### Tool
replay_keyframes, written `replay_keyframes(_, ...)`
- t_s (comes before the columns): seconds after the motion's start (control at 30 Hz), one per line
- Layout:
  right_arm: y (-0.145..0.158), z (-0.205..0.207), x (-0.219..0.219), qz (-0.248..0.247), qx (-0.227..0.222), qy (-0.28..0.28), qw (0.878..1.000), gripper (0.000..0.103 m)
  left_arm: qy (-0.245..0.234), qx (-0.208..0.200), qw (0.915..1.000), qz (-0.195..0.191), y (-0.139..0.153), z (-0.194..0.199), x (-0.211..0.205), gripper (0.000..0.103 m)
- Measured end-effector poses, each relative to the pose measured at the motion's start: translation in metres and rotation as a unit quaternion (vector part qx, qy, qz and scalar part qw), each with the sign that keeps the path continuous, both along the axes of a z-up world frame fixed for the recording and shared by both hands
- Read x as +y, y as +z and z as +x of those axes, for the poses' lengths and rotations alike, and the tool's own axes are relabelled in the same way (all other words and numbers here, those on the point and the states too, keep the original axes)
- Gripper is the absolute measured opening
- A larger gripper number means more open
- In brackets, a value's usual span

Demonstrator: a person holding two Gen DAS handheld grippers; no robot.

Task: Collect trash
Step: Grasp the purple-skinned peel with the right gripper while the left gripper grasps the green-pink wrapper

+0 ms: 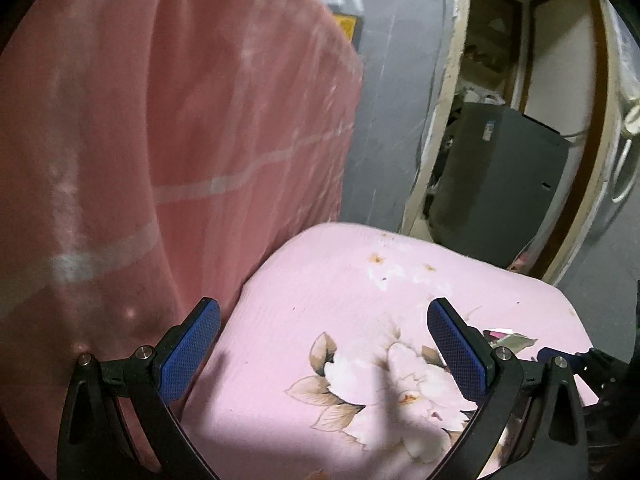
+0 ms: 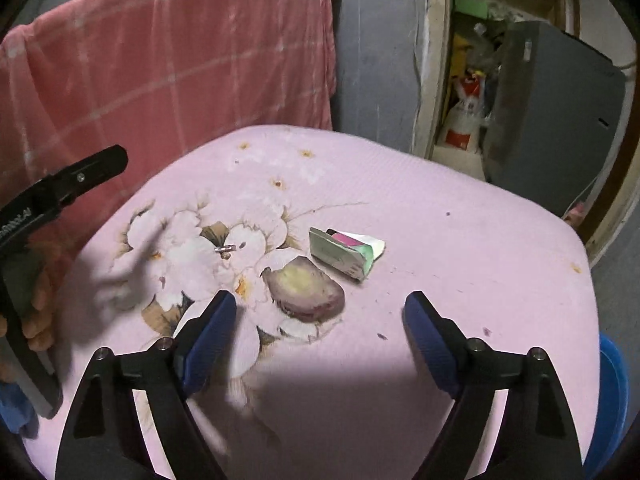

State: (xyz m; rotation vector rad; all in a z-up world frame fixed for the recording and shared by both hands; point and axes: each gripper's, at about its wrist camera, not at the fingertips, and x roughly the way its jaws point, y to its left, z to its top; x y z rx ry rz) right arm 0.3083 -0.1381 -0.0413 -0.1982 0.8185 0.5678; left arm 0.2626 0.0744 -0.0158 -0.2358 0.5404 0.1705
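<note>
A pink flowered cushion (image 2: 460, 248) bears the trash. A torn green and white carton (image 2: 344, 254) lies near its middle. A brownish purple peel (image 2: 306, 288) lies just in front of it. A small metal scrap (image 2: 225, 248) lies to the left. My right gripper (image 2: 320, 320) is open and empty, hovering just before the peel. My left gripper (image 1: 324, 344) is open and empty over the cushion's (image 1: 320, 280) left part; the carton (image 1: 510, 338) peeks past its right finger. The left gripper also shows at the left of the right wrist view (image 2: 60, 188).
A pink checked towel (image 2: 168, 68) hangs behind the cushion, close to my left gripper (image 1: 160, 140). A doorway at the right holds a dark grey box (image 2: 560, 120) and bags. A blue bin rim (image 2: 612, 400) shows at the cushion's right.
</note>
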Motion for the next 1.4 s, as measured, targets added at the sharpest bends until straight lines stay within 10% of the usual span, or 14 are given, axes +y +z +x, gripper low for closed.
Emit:
replay_keyframes(0.33,-0.001,0.004,-0.008,0.016,0.023,0.006,1.0,0.034,-0.013,0.056,0.9983,0.011,-0.007,0.015,-0.009,0.101)
replay_keyframes(1.4,0.004,-0.005,-0.13,0.119,-0.011,-0.103,0.987,0.03,-0.221,0.158,0.9607,0.057,-0.026,0.072,-0.139,0.089)
